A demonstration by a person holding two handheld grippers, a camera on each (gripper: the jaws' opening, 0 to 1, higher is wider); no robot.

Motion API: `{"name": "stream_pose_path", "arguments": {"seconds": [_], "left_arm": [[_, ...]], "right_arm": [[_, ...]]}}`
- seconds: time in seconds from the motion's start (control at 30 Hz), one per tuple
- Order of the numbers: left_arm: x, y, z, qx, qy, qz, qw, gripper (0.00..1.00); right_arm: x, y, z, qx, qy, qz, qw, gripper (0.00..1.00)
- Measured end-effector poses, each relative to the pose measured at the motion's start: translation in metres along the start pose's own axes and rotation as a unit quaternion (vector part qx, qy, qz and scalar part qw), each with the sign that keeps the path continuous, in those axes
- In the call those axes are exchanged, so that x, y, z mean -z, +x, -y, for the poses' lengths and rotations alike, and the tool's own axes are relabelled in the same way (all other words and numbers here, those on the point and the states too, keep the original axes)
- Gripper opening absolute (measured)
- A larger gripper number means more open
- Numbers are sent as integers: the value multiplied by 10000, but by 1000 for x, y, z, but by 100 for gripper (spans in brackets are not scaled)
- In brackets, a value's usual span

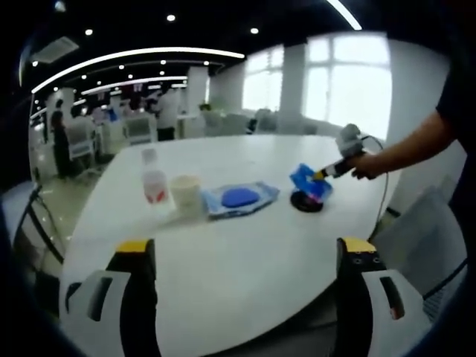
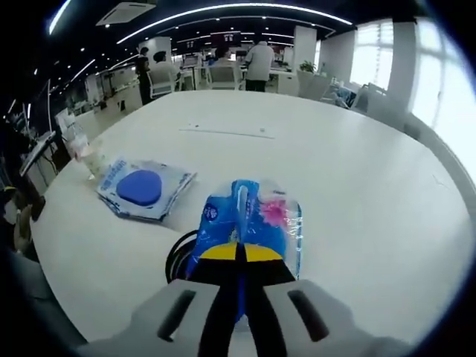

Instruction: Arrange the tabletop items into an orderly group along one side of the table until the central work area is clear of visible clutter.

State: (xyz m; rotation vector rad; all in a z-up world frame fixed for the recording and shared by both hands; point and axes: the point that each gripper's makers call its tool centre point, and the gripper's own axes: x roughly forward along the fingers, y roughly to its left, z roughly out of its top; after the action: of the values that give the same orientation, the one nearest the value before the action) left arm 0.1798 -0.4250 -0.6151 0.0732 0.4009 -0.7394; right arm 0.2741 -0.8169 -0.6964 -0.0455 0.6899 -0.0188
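Your left tool (image 1: 242,256) hangs over the near edge of the white surface (image 1: 245,290), jaws wide apart and holding nothing. Your right tool (image 2: 239,256) has its jaws pressed together on the edge of a blue and clear plastic packet (image 2: 249,219); in the left gripper view that same packet (image 1: 311,181) sits raised just above a black coiled item (image 1: 306,202), with your hand (image 1: 366,165) behind the tool.

In the right gripper view the black coil (image 2: 178,256) lies directly beneath the packet. Left of it lies a flat pouch with a blue oval (image 2: 141,187). In the left gripper view the pouch (image 1: 239,198) touches or nearly touches a pale cup (image 1: 187,195), and a clear bottle with a red label (image 1: 154,182) stands just beside the cup. These three form a loose row across mid-surface. Chairs (image 1: 420,238) and people stand beyond the surface.
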Motion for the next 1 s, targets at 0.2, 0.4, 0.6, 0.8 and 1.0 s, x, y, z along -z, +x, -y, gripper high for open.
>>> {"name": "stream_pose_path", "arguments": {"seconds": [0.2, 0.4, 0.6, 0.8, 1.0], "left_arm": [[-1, 0, -1, -20, 5, 39, 10000, 98], [0, 0, -3, -42, 12, 22, 10000, 98], [1, 0, -5, -95, 40, 1, 9999, 99], [1, 0, -4, -125, 50, -31, 9999, 99], [-1, 0, -3, -153, 33, -7, 9999, 99]], "right_arm": [[-17, -1, -11, -94, -21, 191, 9998, 0], [-35, 1, -26, -257, 21, 378, 9990, 0], [-51, 6, -40, -379, 30, 519, 9979, 0], [-57, 12, -53, -480, 22, 550, 9973, 0], [-62, 17, -66, -574, 12, 559, 9968, 0]]}}
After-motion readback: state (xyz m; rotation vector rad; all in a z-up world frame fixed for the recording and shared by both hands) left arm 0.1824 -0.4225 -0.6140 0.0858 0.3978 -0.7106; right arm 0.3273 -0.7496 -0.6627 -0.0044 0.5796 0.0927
